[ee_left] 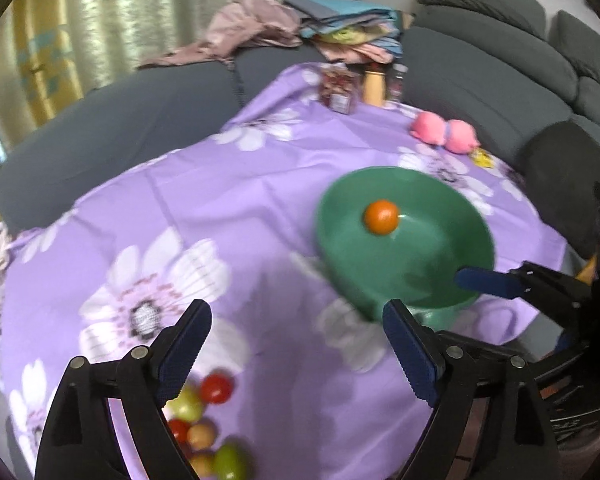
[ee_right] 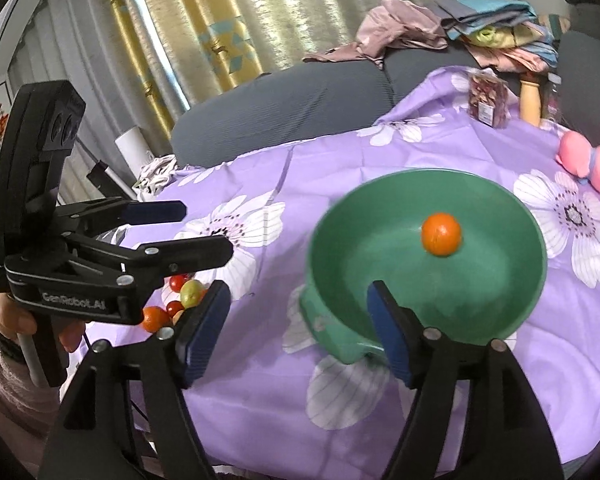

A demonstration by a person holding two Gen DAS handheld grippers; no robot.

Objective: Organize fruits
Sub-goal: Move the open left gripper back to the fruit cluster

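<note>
A green bowl point(ee_left: 452, 280) stands on the purple flowered cloth point(ee_left: 240, 216) and holds one orange fruit point(ee_left: 381, 217); bowl point(ee_right: 340, 248) and orange point(ee_right: 441, 234) also show in the right wrist view. A pile of small fruits point(ee_left: 204, 420), red, green and tan, lies on the cloth near the front left, also seen in the right wrist view point(ee_right: 180, 300). My left gripper point(ee_left: 296, 324) is open and empty, above the cloth just right of the pile. My right gripper point(ee_right: 300, 300) is open and empty at the bowl's near rim. The left gripper point(ee_right: 196, 228) shows open over the pile.
A grey sofa point(ee_left: 500, 60) wraps the table's far side, with piled clothes point(ee_left: 340, 28). A snack packet point(ee_left: 338, 88), a wooden bottle point(ee_left: 374, 86) and a pink plush toy point(ee_left: 444, 132) stand at the far end of the cloth. Curtains point(ee_right: 220, 20) hang behind.
</note>
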